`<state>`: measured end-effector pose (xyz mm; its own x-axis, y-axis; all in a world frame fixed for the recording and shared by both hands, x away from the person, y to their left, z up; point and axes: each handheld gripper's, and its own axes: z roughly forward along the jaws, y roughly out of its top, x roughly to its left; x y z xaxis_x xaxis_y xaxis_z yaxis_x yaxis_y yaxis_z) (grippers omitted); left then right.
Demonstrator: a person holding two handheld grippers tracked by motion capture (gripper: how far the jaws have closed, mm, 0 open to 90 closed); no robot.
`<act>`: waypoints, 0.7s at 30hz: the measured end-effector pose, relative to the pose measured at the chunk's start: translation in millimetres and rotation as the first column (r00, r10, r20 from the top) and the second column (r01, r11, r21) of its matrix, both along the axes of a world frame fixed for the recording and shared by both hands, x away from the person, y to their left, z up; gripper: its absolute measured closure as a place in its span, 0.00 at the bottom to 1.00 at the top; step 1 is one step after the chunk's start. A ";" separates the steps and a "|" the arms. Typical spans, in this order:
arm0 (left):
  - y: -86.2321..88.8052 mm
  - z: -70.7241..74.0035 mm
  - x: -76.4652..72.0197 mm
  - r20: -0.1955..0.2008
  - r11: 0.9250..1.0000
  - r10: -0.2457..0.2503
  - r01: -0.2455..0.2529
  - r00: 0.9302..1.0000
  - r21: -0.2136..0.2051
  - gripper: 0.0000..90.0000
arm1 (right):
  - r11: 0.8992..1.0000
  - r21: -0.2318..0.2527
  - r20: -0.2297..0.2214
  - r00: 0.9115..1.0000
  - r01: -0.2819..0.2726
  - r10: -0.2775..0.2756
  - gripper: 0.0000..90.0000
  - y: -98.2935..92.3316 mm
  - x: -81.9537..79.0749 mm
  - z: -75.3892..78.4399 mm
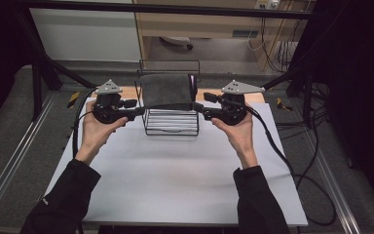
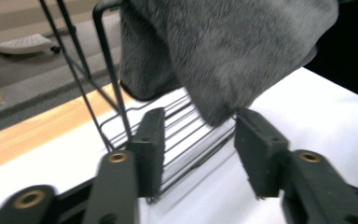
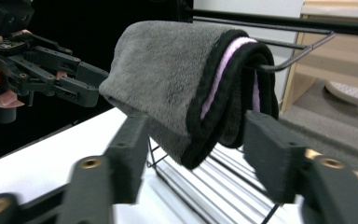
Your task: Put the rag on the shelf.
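A grey towel [image 1: 166, 90] with a black and pink edge hangs folded over the top bar of a black wire rack [image 1: 171, 122] at the far middle of the white table. My left gripper [image 1: 137, 108] is at the towel's left side, open, its jaws apart just below the hanging corner of the towel [image 2: 223, 56]. My right gripper [image 1: 198, 108] is at the towel's right side, open, with the folded edge of the towel [image 3: 200, 93] hanging between its jaws, apart from both. The left gripper [image 3: 81, 84] is also seen beyond the towel in the right gripper view.
The rack stands on a white board [image 1: 175, 170] that covers a wooden table [image 1: 209, 92]. Black frame bars [image 1: 48, 63] slant down at both back corners. Cables [image 1: 282, 156] trail off the right side. A chair base [image 1: 175, 43] stands on the floor behind.
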<state>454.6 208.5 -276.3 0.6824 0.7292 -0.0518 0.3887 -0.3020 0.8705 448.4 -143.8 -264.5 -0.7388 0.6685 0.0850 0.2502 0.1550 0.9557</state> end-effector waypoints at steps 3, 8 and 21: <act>4.6 -3.1 -4.8 -0.002 1.000 0.011 -0.011 1.000 0.018 0.48 | 1.000 -0.024 -0.008 1.000 0.008 -0.008 0.30 -4.8 -4.6 1.2; 11.4 -14.2 -13.1 -0.015 0.999 0.020 -0.019 1.000 0.028 0.32 | 0.998 -0.064 -0.031 0.999 0.019 -0.021 0.16 -13.7 -11.7 -1.4; 29.1 -61.8 -41.7 -0.036 0.999 0.033 -0.032 0.999 0.043 0.08 | 0.996 -0.086 -0.088 0.996 0.011 -0.019 0.04 -38.3 -33.8 -38.0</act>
<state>412.9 237.6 -338.1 0.6563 0.7531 -0.0450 0.4306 -0.3249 0.8420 414.6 -182.1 -302.6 -0.7207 0.6871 0.0920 0.3367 0.2310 0.9128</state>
